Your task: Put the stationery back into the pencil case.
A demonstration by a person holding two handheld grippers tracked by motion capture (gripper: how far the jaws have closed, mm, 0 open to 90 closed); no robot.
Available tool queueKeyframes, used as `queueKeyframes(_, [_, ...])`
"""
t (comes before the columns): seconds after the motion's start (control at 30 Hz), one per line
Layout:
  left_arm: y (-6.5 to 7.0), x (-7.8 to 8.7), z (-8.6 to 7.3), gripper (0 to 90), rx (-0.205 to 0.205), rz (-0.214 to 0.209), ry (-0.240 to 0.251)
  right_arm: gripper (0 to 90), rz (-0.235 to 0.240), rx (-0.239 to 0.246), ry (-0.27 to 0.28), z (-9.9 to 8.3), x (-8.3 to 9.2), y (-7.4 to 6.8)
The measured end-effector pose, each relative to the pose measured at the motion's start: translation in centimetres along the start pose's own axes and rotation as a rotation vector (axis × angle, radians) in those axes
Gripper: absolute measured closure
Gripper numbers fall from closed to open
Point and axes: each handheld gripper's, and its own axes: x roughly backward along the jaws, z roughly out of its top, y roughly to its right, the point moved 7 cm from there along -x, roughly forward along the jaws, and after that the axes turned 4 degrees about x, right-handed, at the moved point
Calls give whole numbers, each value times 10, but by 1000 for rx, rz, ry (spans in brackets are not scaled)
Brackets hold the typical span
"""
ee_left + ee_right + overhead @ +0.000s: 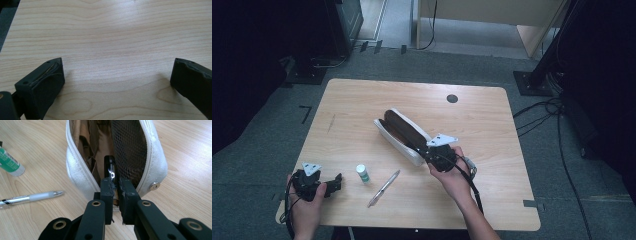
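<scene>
A white zip pencil case (404, 132) lies open in the middle of the table, its brown lining and black mesh pocket showing. My right gripper (426, 151) is at the case's near end. In the right gripper view the pencil case (152, 152) gapes just ahead of the right gripper (115, 182), which is shut on a small glossy black object (110, 166) that sticks into the case's mouth. My left gripper (336, 182) rests near the table's front left corner. It stands open over bare wood in the left gripper view (117, 72).
A glue stick (363, 173) with a green label and a clear pen (383, 188) lie between the two hands near the front edge. Both show left of the case in the right gripper view, glue stick (10, 163) and pen (32, 197). A round cable hole (452, 98) sits at the table's far side.
</scene>
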Motion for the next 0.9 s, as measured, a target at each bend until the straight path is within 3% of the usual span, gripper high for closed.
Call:
queueKeyframes(0.37, [0,0,0,0,-1,0,-1,825,3,-5,18,9,-1,0])
queueKeyframes(0.9, [0,0,0,0,0,0,0,825,7,11,-22,21,-34,0])
